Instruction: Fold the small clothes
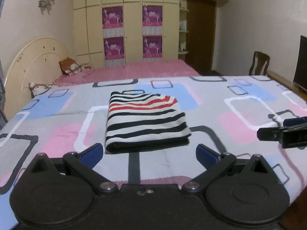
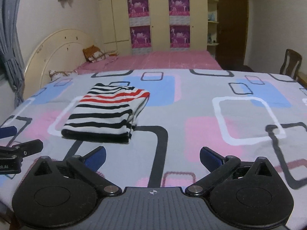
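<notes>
- While both tools hang above the near edge of the bed, the left hand-held gripper (image 1: 148, 154) has its blue pads spread wide with nothing between them, and the right hand-held gripper (image 2: 152, 158) stands just as wide and just as empty.
- Straight ahead of the left one, just beyond its fingertips, lies the striped garment (image 1: 145, 122), folded into a thick packet on the patterned bedspread (image 1: 239, 115).
- From the right one, the same garment (image 2: 107, 113) sits ahead and off to its left, farther out, so I judge the left hand the nearer of the two.
- The packet's long axis runs away from the hands toward the headboard (image 1: 34, 61), its thick folded edge facing them and the red stripes at the far end.
- Neither tool touches the cloth; each shows at the edge of the other's view, side by side and apart.
- To my eye the fold looks finished, or nearly so; if another fold is wanted, the near edge would be the one to take, lifted away from the hands.
- Beyond it are a pink bed (image 1: 145, 69), cream wardrobes (image 1: 132, 28) and a wooden chair (image 1: 259, 63).
</notes>
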Motion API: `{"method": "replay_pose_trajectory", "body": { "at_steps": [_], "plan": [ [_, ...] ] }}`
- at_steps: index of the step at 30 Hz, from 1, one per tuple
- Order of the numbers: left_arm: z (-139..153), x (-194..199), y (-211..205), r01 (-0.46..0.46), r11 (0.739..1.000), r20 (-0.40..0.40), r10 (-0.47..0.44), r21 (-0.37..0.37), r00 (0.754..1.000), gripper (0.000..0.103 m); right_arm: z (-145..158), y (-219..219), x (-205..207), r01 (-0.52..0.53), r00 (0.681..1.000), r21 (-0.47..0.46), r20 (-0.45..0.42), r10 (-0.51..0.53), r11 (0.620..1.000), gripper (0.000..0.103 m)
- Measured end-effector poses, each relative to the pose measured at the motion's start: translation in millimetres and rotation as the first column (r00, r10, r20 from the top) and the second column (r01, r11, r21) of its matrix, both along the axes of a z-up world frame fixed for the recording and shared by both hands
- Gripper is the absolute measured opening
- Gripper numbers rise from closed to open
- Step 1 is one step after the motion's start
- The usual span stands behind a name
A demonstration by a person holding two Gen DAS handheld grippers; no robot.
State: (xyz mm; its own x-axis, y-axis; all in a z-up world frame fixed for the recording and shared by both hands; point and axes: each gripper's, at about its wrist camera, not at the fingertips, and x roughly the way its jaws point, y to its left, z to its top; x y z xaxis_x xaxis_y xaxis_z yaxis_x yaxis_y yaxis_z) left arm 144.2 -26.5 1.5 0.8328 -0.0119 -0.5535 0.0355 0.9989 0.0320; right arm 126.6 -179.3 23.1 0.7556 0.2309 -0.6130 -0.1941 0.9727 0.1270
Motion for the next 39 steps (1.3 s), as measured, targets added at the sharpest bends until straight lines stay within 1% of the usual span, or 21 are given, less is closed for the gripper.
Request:
{"method": "replay_pose_trajectory", "body": {
  "at_steps": [2, 8, 14, 23, 39],
  "plan": [
    [8, -16, -5, -0.006, 1.000, 0.017, 0.006, -0.007, 1.000, 0.103, 8, -2, -17, -0.001, 1.000, -0.011, 0.016, 0.001, 1.000, 0.103],
    [25, -49, -18, -0.026, 1.000, 0.059, 0.026, -0.010, 0.998, 0.103, 27, -7, -61, -0.009, 0.998, -0.005, 0.064, 0.009, 1.000, 0.103],
    [36, -70, -24, -0.041, 0.999, 0.093, 0.044, -0.027, 0.995, 0.103, 39, -13, -84, -0.017, 0.995, 0.003, 0.102, 0.017, 1.000, 0.103],
    [42, -83, -27, -0.031, 0.999, 0.121, 0.035, -0.034, 0.992, 0.103, 50, -14, -99, -0.020, 0.990, 0.009, 0.138, 0.019, 1.000, 0.103],
    [43, -86, -24, -0.024, 0.999, 0.138, 0.029, -0.040, 0.990, 0.103, 54, -15, -101, -0.022, 0.988, -0.001, 0.152, 0.022, 1.000, 0.103]
  ]
}}
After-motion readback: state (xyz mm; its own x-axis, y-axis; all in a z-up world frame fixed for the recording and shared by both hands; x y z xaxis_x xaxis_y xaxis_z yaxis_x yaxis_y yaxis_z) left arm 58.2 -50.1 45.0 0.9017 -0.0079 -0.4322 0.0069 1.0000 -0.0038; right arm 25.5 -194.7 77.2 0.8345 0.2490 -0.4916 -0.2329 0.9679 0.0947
